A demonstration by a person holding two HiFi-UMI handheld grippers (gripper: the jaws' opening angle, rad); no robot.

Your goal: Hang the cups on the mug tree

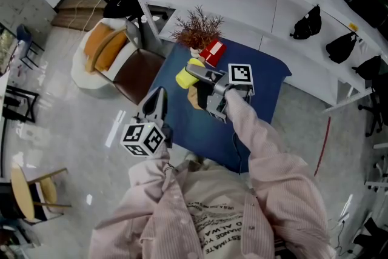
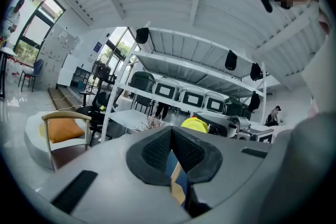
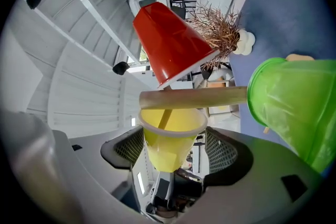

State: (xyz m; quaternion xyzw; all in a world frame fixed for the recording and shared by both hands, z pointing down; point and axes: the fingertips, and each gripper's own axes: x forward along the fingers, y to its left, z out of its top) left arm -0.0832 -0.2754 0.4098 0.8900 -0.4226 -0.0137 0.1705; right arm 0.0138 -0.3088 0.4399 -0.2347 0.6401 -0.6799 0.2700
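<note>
On the blue table (image 1: 257,79) stands the wooden mug tree (image 3: 194,98). Its top carries an upturned red cup (image 3: 170,42), and a green cup (image 3: 294,107) hangs at the right. A yellow cup (image 3: 169,147) hangs from a thin peg right under the horizontal wooden arm. My right gripper (image 3: 172,136) is open around the yellow cup, with its pads (image 3: 218,147) standing off the cup's sides. In the head view this gripper (image 1: 195,71) reaches into the tree beside the yellow cup (image 1: 183,78). My left gripper (image 1: 156,99) is shut and empty, held off the table's left edge.
A dried plant (image 1: 197,27) in a small white vase (image 3: 244,42) stands behind the tree. A brown chair (image 1: 136,73) with an orange cushion (image 1: 100,48) sits left of the table. White shelves with black bags (image 1: 306,24) run along the back.
</note>
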